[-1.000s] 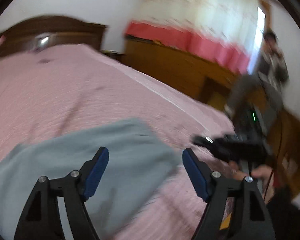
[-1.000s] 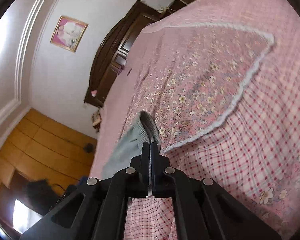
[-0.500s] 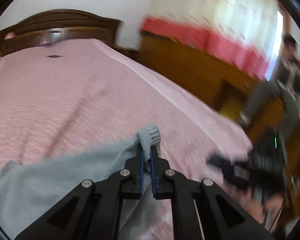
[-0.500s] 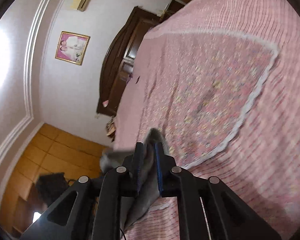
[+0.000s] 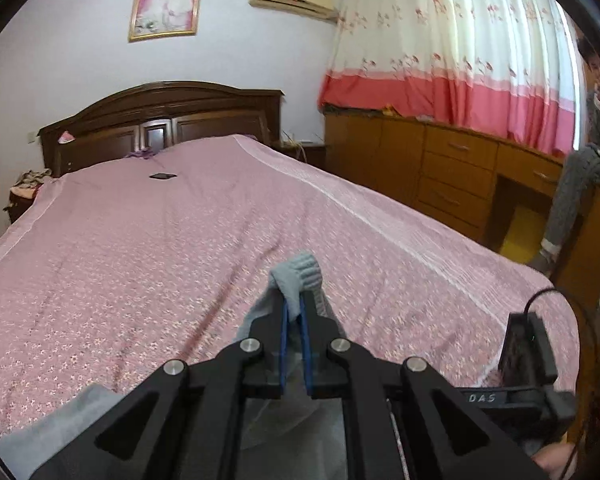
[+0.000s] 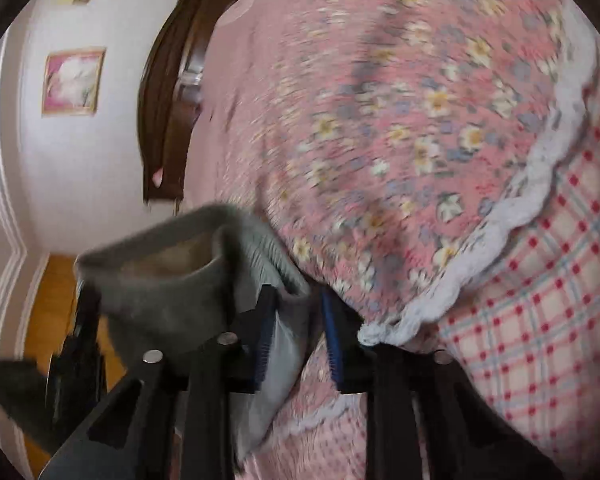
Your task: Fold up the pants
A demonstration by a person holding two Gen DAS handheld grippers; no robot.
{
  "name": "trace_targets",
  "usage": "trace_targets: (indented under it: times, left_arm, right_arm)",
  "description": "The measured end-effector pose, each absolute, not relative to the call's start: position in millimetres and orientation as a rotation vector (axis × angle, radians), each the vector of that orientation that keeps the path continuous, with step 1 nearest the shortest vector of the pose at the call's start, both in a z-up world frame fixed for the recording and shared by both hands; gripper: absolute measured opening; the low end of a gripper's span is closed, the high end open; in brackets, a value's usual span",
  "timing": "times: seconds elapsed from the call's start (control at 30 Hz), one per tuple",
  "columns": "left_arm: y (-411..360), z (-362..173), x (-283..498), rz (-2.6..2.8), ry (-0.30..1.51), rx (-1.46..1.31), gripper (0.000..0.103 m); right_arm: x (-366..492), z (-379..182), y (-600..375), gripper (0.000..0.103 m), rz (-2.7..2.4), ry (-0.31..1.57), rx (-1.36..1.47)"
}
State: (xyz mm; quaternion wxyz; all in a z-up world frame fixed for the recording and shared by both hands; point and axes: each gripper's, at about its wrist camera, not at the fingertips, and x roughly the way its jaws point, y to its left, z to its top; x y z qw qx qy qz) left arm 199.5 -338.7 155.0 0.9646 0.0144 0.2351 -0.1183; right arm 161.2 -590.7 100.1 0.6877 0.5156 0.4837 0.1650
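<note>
Grey pants (image 5: 300, 276) lie on the pink bed (image 5: 140, 260), and their ribbed cuff sticks up out of my left gripper (image 5: 294, 312), which is shut on it. More grey cloth (image 5: 60, 420) shows at the lower left. In the right wrist view another ribbed cuff of the pants (image 6: 172, 280) hangs open like a tube to the left. Its edge drops between the blue pads (image 6: 265, 344) of my right gripper (image 6: 298, 312). Those jaws are opening, and a gap shows between the cloth and the right pad. This view is blurred.
A dark wooden headboard (image 5: 160, 120) closes the far end of the bed, and a small dark flat object (image 5: 163, 176) lies near it. Wooden drawers (image 5: 452, 168) line the right wall under a curtain. A person (image 5: 592, 168) sits there. White lace trim (image 6: 512, 216) crosses the bedspread.
My left gripper went from wide open to shut on the cuff and lifted it slightly. My right gripper's jaws have parted from shut, and it has dropped toward the bedspread and rolled.
</note>
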Motion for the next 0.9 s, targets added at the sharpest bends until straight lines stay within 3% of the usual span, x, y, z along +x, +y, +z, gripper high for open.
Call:
trace_targets:
  times: [0.13,0.4,0.43,0.53,0.6,0.7,0.9]
  left_arm:
    - [-330.9,158.9,206.4,-0.212,0.486,0.021,0.006]
    - [-324.4,178.6,228.7,-0.198,0.489,-0.031,0.006]
    - [-326.5,177.2,228.1,-0.202,0.492,-0.030,0.006]
    - [-329.8,174.8,224.6,-0.218,0.492,-0.025,0.006]
    - [-332.6,173.5,224.1,-0.224,0.485,0.000,0.006]
    - [-333.2,175.6,227.2,-0.238,0.501,0.016,0.006]
    - [-328.4,177.4,210.9,-0.286,0.502,-0.024,0.006]
  right_arm:
    - [170.1,104.4,-579.2,0.009,0.403,1.026,1.077]
    - [124.1,127.8,-624.7,0.009,0.368,0.996,1.085]
    - [121.2,130.0,-628.1,0.010,0.322,0.999,1.047]
    - [123.8,151.2,-643.9,0.045,0.349,0.900,0.977]
    - [124.7,182.9,-638.2,0.046,0.455,0.780,0.856]
    - [143.8,203.2,-592.3,0.045,0.720,0.807,0.699]
    - [211.4,140.1,-539.7,0.038,0.694,0.953,0.951]
